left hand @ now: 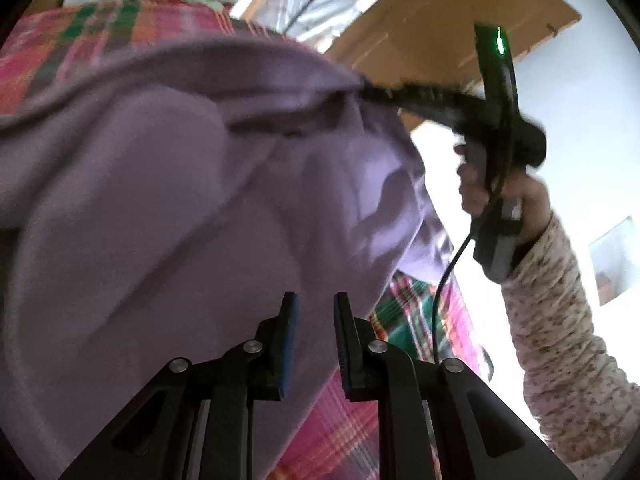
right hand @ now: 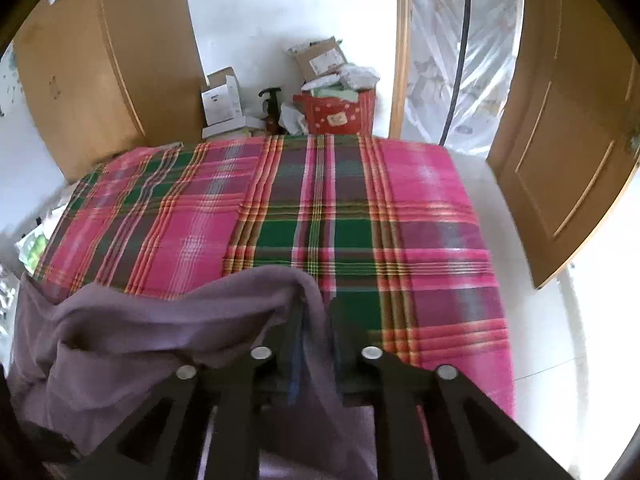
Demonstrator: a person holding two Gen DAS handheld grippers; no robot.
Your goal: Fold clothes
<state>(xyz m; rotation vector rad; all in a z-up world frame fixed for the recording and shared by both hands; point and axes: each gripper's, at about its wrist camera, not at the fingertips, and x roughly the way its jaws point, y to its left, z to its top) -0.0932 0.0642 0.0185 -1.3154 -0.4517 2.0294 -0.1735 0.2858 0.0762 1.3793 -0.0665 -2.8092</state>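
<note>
A plaid pink-and-green cover (right hand: 420, 216) lies over the bed, with wooden doors, white walls and a pile of boxes (right hand: 224, 100) beyond its far edge.

The purple garment (left hand: 180, 200) is off the bed over most of its width, hanging in loose folds above the near edge of the cover; a part trails down at the near left corner.

Right claw (right hand: 316, 340): fingers drawn close together, with a fold of the purple garment passing between them. Judged to be grasping the cloth. In the left wrist view it stands high, with a hand (left hand: 508, 200) and a patterned sleeve (left hand: 560, 312) behind it.

Left claw (left hand: 315, 344): a narrow gap between the blue-lined pads (left hand: 291, 344). The garment hangs just beyond them; whether any cloth is pinched cannot be told.

Judgement: the garment is being lifted or spread. To do this well, keep both held points level and apart, so the cloth hangs flat before it meets the cover.
</note>
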